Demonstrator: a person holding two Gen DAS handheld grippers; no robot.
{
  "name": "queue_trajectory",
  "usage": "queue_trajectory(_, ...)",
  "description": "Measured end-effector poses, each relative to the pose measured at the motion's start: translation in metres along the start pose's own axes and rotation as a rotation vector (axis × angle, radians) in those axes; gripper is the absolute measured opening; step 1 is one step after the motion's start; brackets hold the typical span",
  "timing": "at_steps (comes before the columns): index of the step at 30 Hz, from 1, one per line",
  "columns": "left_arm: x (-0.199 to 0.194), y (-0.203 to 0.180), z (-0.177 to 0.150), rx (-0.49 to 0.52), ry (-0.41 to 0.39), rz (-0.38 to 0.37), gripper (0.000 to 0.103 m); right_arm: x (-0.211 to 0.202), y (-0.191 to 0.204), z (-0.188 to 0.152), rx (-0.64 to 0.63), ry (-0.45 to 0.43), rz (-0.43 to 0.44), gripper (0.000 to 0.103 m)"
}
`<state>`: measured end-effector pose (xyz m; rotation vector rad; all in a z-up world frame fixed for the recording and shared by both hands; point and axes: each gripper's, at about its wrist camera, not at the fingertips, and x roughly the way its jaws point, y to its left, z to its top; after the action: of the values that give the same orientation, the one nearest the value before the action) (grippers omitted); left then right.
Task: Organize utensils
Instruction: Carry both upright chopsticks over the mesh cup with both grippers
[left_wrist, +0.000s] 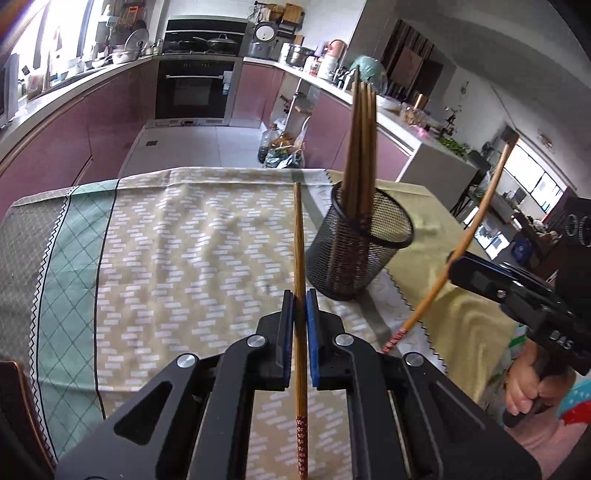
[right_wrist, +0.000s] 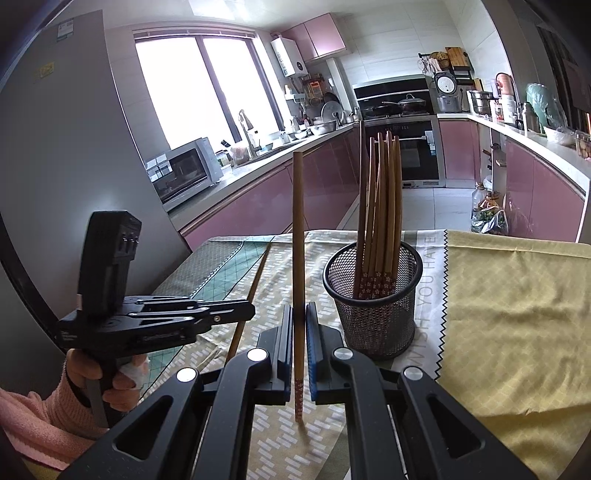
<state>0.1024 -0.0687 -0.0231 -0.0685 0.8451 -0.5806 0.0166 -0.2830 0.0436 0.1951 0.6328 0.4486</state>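
Note:
A black mesh cup (left_wrist: 360, 245) stands on the tablecloth and holds several wooden chopsticks (left_wrist: 361, 147), handles down; it also shows in the right wrist view (right_wrist: 375, 302). My left gripper (left_wrist: 300, 314) is shut on one chopstick (left_wrist: 299, 251), left of the cup; this gripper shows in the right wrist view (right_wrist: 236, 314). My right gripper (right_wrist: 298, 325) is shut on another chopstick (right_wrist: 298, 229), held nearly upright, its patterned end near the cloth. In the left wrist view the right gripper (left_wrist: 461, 269) holds its chopstick (left_wrist: 476, 218) to the right of the cup.
The table carries a patterned cloth (left_wrist: 184, 258) and a yellow cloth (right_wrist: 517, 295). Pink kitchen cabinets (right_wrist: 258, 199), an oven (left_wrist: 194, 88) and bags on the floor (left_wrist: 282, 147) lie beyond the table's far edge.

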Motion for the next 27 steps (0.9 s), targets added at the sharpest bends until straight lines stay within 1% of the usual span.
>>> queue_trajectory(6, -0.011, -0.004, -0.001, 0.001, -0.018, -0.044, 0.007, -0.003, 0.006, 0.003, -0.013, -0.01, -0.004, 0.006)
queue_trajectory(15, -0.026, -0.015, 0.001, 0.023, -0.066, -0.032, 0.007, -0.005, 0.01, 0.006, -0.031, -0.02, -0.01, 0.006)
queue_trajectory(22, -0.042, -0.026, 0.003, 0.049, -0.125, -0.019, 0.007, -0.006, 0.012, 0.009, -0.043, -0.027, -0.015, 0.006)
queue_trajectory(27, -0.051, -0.029, 0.005, 0.053, -0.149, -0.024, 0.007, -0.008, 0.013, 0.012, -0.051, -0.035, -0.021, 0.006)
